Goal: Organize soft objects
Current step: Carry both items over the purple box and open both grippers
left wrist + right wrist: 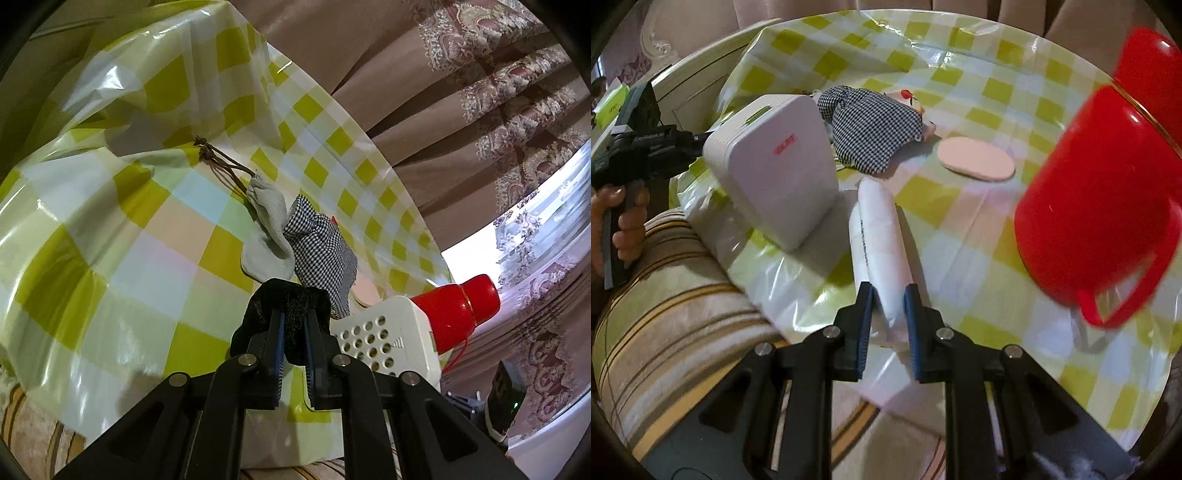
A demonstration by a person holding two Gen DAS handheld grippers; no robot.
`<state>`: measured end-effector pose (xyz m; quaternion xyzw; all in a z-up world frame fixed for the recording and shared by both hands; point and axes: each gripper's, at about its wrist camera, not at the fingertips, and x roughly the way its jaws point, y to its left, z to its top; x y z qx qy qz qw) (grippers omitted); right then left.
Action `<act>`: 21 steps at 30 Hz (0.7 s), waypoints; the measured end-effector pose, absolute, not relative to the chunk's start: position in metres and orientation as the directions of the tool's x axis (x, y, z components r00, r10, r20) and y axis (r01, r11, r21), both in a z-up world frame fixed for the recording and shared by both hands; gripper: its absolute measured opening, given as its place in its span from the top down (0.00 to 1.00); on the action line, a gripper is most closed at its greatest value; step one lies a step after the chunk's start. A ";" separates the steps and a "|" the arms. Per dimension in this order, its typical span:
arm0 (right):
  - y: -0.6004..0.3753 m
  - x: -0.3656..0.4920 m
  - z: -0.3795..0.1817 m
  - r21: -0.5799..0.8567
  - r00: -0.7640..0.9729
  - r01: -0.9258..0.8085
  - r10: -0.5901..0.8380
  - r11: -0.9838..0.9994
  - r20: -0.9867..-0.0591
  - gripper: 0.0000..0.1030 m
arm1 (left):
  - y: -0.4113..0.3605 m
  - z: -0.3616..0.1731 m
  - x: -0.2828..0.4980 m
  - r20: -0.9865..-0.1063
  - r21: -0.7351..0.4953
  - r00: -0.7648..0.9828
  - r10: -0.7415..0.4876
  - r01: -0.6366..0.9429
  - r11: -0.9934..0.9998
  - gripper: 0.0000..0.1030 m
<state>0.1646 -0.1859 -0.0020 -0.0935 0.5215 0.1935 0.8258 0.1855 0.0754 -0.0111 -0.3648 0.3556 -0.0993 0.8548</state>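
Left gripper [294, 328]: clamped on a black cloth [286, 301], low centre of the left wrist view. Just beyond, a checked cloth [321, 247] and a grey pouch [267, 229] lie bunched together at mid-frame on the tabletop [122, 236].

Right gripper [889, 314]: pads pressed on a white roll [881, 236], bottom centre of the right wrist view, the roll extending up-frame. A white box [775, 162] stands at its left, a red jug [1097, 192] at right, a pink pad [977, 158] above centre.

Risks:
- The glossy plastic cover may wrinkle or drag, shifting items.
- The roll is held near one end; it may sag or swing into the box.
- The cloth may snag the neighbouring pile.
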 end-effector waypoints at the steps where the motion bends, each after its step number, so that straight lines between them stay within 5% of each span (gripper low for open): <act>1: -0.189 0.160 0.000 0.051 0.387 -0.414 0.226 0.909 -0.894 0.80 | 0.075 -0.010 0.183 -0.532 -0.696 0.730 -0.428 -0.089 0.713 0.90; 21: -0.248 0.079 0.052 0.051 0.508 -0.273 0.189 0.961 -0.840 0.80 | 0.035 0.058 0.088 -0.457 -0.658 0.773 -0.441 0.040 0.752 0.90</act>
